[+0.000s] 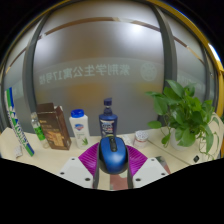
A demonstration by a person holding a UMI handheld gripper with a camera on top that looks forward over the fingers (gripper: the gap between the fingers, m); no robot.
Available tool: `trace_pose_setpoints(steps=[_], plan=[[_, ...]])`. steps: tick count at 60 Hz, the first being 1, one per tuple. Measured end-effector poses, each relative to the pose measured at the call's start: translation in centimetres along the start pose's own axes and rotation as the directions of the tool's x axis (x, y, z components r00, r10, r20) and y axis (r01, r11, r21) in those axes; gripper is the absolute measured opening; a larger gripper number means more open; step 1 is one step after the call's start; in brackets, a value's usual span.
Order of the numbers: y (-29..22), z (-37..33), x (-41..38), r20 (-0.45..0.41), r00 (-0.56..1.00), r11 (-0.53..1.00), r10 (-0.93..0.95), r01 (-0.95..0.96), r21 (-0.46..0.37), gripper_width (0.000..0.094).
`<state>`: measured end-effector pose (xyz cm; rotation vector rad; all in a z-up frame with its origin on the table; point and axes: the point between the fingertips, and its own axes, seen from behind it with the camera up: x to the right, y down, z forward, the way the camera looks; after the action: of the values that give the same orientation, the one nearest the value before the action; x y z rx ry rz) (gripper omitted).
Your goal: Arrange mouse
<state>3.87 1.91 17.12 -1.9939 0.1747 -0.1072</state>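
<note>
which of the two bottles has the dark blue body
The bottle standing just beyond the mouse; the other bottle, further left, is white with a blue label.

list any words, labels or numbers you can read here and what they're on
Frosted glass wall: a row of characters across it, too blurred to read.
White bottle with blue label: print too small to read.
Dark blue bottle with white cap: label unreadable.
Brown box: nothing legible.
Blue computer mouse between the gripper fingers: no markings visible.

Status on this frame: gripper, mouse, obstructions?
Hand-held gripper open, mouse between fingers. Bottle just beyond mouse. Plant off to one side, clear.
</note>
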Motion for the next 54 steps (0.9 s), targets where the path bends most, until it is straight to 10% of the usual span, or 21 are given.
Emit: trace_pose_setpoints(steps=[27, 33, 39, 54], plan=[[16.9, 6.5, 11.9, -0.047, 0.999, 0.948, 0.001, -0.015, -0.316, 0.0498], [16.5, 5.8, 12.3, -0.057, 0.998, 0.95, -0.006, -0.012, -0.313, 0.0583], [15.4, 4.0, 12.3, -0.067, 0.998, 0.953, -0.022, 0.001, -0.304, 0.0856], [11.6, -5.3, 12.0, -0.077, 0.994, 0.966, -0.081, 0.059, -0.25, 0.0851]])
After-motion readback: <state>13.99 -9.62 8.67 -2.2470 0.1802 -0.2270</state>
